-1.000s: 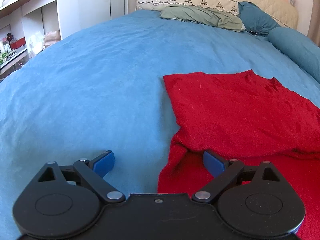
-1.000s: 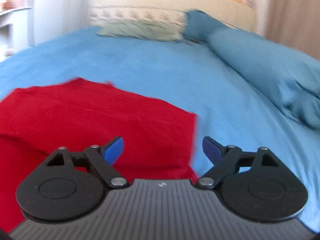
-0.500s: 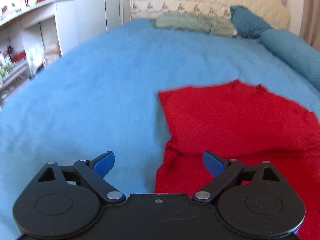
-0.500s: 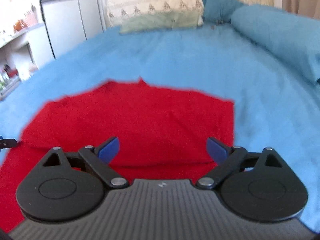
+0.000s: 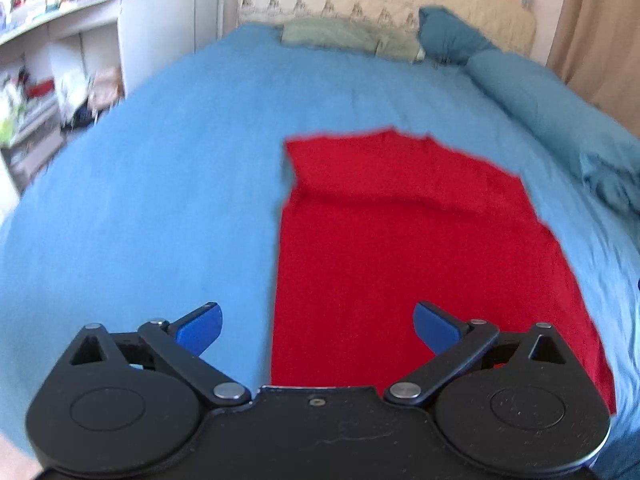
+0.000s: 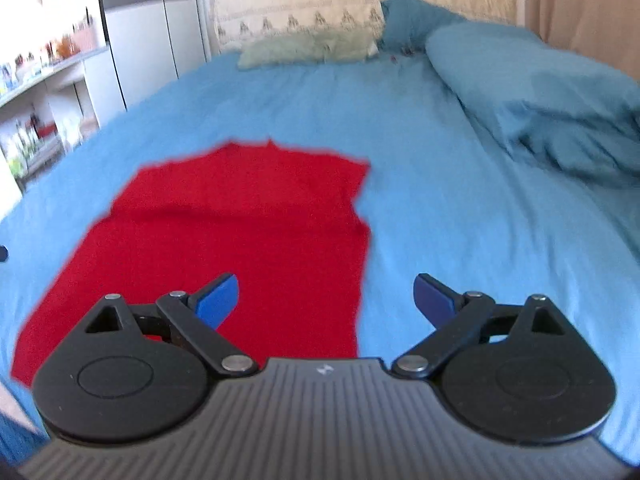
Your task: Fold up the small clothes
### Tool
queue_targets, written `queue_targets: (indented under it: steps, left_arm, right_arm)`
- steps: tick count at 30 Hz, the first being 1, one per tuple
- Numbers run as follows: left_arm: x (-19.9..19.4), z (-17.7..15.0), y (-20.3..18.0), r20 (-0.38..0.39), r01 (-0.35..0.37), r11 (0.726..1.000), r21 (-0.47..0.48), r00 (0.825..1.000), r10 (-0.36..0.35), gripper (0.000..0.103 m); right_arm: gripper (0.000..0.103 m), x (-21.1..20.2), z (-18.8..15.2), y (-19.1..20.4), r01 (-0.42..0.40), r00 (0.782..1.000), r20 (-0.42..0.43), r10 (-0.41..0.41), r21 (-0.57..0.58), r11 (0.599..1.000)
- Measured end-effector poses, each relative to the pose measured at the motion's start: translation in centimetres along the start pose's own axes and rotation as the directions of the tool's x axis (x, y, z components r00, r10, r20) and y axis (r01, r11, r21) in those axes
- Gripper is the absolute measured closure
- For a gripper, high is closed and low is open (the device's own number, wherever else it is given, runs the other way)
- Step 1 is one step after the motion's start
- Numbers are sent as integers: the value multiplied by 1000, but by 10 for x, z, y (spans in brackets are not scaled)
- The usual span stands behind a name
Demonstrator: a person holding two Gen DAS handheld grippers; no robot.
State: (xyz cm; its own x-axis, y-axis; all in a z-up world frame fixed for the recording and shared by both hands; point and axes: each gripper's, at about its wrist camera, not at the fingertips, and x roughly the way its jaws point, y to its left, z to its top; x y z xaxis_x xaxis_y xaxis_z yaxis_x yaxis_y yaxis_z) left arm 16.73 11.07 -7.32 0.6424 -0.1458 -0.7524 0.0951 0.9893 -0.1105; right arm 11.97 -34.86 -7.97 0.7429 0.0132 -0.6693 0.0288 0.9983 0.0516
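Observation:
A red garment (image 5: 408, 240) lies flat on the blue bed (image 5: 152, 200), with its far part folded over the near part. It also shows in the right wrist view (image 6: 240, 236). My left gripper (image 5: 316, 326) is open and empty, raised over the garment's near left edge. My right gripper (image 6: 326, 300) is open and empty, raised over the garment's near right edge. Both views are blurred.
A green pillow (image 5: 344, 36) and a dark blue pillow (image 5: 448, 36) lie at the headboard. A bunched blue duvet (image 6: 540, 92) runs along the right side. White shelves (image 5: 44, 80) stand to the left of the bed.
Both grippers have pulled back and risen from the garment, so more of it shows. Both stay open and empty. The garment itself has not moved.

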Motion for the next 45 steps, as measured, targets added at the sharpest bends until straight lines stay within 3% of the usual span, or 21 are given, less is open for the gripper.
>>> queue_targets:
  steps: [3, 5, 9, 12, 15, 19, 23, 27, 29, 33, 40, 45]
  left_arm:
    - [1, -33, 3, -50, 35, 999, -34, 998, -37, 2]
    - [3, -50, 4, -79, 39, 998, -43, 996, -42, 15]
    - [11, -76, -1, -116, 25, 999, -24, 993, -27, 25]
    - [19, -85, -4, -137, 11, 1000, -9, 991, -13, 39]
    - [24, -94, -5, -151, 1, 1000, 2, 989, -1, 44]
    - [28, -104, -2, -163, -11, 1000, 10, 986, 13, 59]
    - [29, -112, 4, -176, 0, 1000, 6, 984, 1, 76]
    - [31, -113, 5, -181, 10, 1000, -13, 983, -12, 85]
    - [32, -112, 5, -184, 14, 1000, -14, 983, -16, 96]
    - [30, -110, 5, -184, 11, 1000, -3, 983, -11, 98]
    - [-1, -93, 0, -106, 15, 1000, -4, 994, -15, 99]
    - [-30, -58, 1, 1, 31, 999, -21, 1000, -31, 99]
  right_arm:
    - [2, -6, -40, -2, 6, 997, -79, -4, 20, 1000]
    - [9, -9, -62, -4, 16, 993, -119, -10, 47, 999]
    - [22, -9, -92, -2, 11, 985, -172, 6, 101, 995]
    - [27, -3, -104, 6, 5, 981, -193, 13, 95, 996]
    - [31, 8, -110, 9, 6, 975, -220, 16, 100, 995]
    - [33, 14, -114, 12, 12, 976, -217, 13, 113, 994]
    - [50, 18, -112, 16, -7, 976, -217, 33, 120, 993]
    - [58, 21, -111, 17, -13, 975, -218, 42, 132, 991]
    - [63, 22, -110, 15, -14, 975, -218, 45, 140, 990]
    - [79, 22, -106, 14, -18, 975, -218, 51, 149, 989]
    - [82, 4, -92, 11, -55, 984, -159, 80, 154, 986]
    - [82, -13, -55, 3, -107, 989, -81, 124, 189, 976]
